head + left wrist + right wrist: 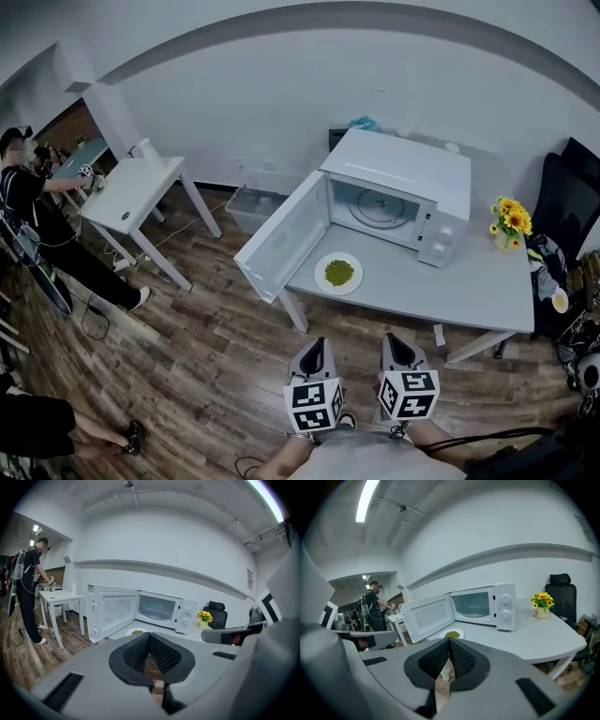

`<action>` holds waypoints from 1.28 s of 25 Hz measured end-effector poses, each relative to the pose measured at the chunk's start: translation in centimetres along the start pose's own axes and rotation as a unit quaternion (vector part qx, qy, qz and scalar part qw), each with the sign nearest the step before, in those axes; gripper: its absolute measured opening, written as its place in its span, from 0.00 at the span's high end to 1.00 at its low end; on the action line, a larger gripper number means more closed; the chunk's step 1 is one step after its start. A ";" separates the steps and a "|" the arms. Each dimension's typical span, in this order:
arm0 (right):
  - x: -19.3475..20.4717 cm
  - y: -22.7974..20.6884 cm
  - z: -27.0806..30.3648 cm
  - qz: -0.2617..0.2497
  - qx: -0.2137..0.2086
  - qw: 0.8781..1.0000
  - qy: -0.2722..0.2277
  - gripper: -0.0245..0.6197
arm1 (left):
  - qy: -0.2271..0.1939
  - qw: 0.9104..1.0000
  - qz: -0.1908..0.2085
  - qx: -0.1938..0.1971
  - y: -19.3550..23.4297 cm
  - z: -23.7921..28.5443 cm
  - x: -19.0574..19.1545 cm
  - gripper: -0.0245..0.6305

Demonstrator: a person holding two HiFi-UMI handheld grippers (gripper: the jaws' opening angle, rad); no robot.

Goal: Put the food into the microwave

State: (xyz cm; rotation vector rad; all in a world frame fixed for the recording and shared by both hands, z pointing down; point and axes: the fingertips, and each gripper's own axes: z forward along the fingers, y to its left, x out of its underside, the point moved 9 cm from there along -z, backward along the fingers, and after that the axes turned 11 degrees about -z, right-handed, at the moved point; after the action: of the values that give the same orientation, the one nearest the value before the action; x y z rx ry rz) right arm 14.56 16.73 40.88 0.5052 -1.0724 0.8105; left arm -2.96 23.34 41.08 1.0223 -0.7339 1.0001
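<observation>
1. White table (469, 291) carries everything. It stands well apart from both grippers, with wooden floor between.
2. The microwave (412, 173) sits at the table's back. Its cavity is bare apart from the glass turntable (380, 206), so there is room for the dish.
3. The microwave door (281, 239) hangs fully open to the left, overhanging the table edge. It looks clear of a straight path from plate to cavity.
4. The plate (322, 265) lies flat on the table just in front of the open cavity, near the door's hinge side. It looks like stiff, glazed ware: light enough for one gripper, but slippery and breakable. Only the thin raised rim offers a hold. The near edge is probably best, and a second pinch on the opposite rim would stop it tipping.
5. The left gripper (314, 349) and right gripper (397, 345) are held side by side, low and close to the person. Each one's own view shows its jaws brought together at the tips, with nothing between them. They must spread before taking the rim.
6. The food (338, 273) is a small heap of loose green pieces in the middle of the plate. It would likely roll or spill if the plate tilts, so the plate should travel level.
</observation>
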 end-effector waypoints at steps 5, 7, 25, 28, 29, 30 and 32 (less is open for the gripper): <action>0.0 -0.9 0.4 0.003 0.004 1.000 0.003 0.94 | 0.004 1.000 0.002 -0.002 -0.2 0.9 -0.1 0.96; 0.1 -1.2 0.6 0.005 0.005 1.000 0.006 0.94 | 0.006 1.000 0.002 -0.002 -0.2 1.3 -0.1 0.96; -1.4 -3.4 4.9 0.014 0.032 0.999 0.000 0.94 | 0.006 1.000 0.009 0.021 0.2 7.3 -2.2 0.96; -1.8 -3.8 6.0 0.015 0.034 0.999 -0.001 0.94 | 0.007 1.000 0.010 0.024 0.4 8.5 -2.6 0.96; -1.9 -3.8 6.3 0.015 0.034 0.999 -0.001 0.94 | 0.007 1.000 0.010 0.025 0.6 8.8 -2.8 0.96; -2.1 -3.8 6.6 0.015 0.035 0.999 -0.001 0.94 | 0.007 1.000 0.010 0.025 0.7 9.1 -3.0 0.96; -2.4 -3.8 7.3 0.015 0.035 0.999 -0.001 0.94 | 0.007 1.000 0.009 0.025 1.0 9.7 -3.4 0.96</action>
State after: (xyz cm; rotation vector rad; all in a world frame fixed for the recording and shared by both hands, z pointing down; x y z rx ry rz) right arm 12.84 8.33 41.75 0.5495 -1.0582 0.8760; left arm -5.68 13.40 42.00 1.0521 -0.7119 1.0444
